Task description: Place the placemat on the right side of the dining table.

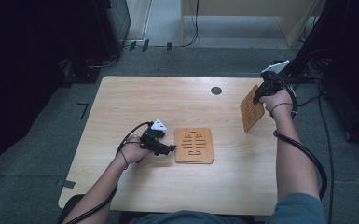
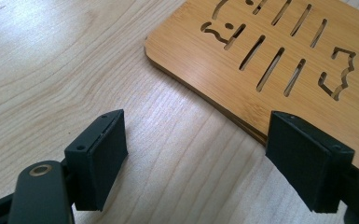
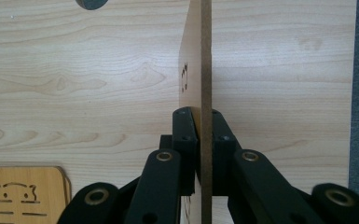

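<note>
A: While the right gripper (image 1: 262, 94) hangs over the far right part of the table (image 1: 135, 98), what is it carrying?

B: A thin wooden board (image 1: 251, 110) with slots cut through it. The jaws are clamped tight on its upper edge, and the board hangs on edge, tilted, with its lower corner down near the table top. In the right gripper view the board (image 3: 200, 70) runs straight up between the 2 black jaws, seen edge-on, the pads pressed flat against both faces.

A: And the left gripper (image 1: 170, 149)?

B: It sits low at the near left of the middle, lying almost level, its tips pointing at the left edge of a stack of boards (image 1: 194, 145). Its jaws stand apart with nothing between them. In the left gripper view one pad is over bare table, and the other is at the stack's (image 2: 279, 60) near edge; I cannot tell whether it touches.

A: How many boards are in that stack?

B: At least 2, going by the layered edge in the left gripper view. They lie flat near the middle of the table, well apart from the held board.

A: Anything else on the table?

B: A round dark hole (image 1: 216, 90) toward the far edge, between the stack and the held board.
</note>
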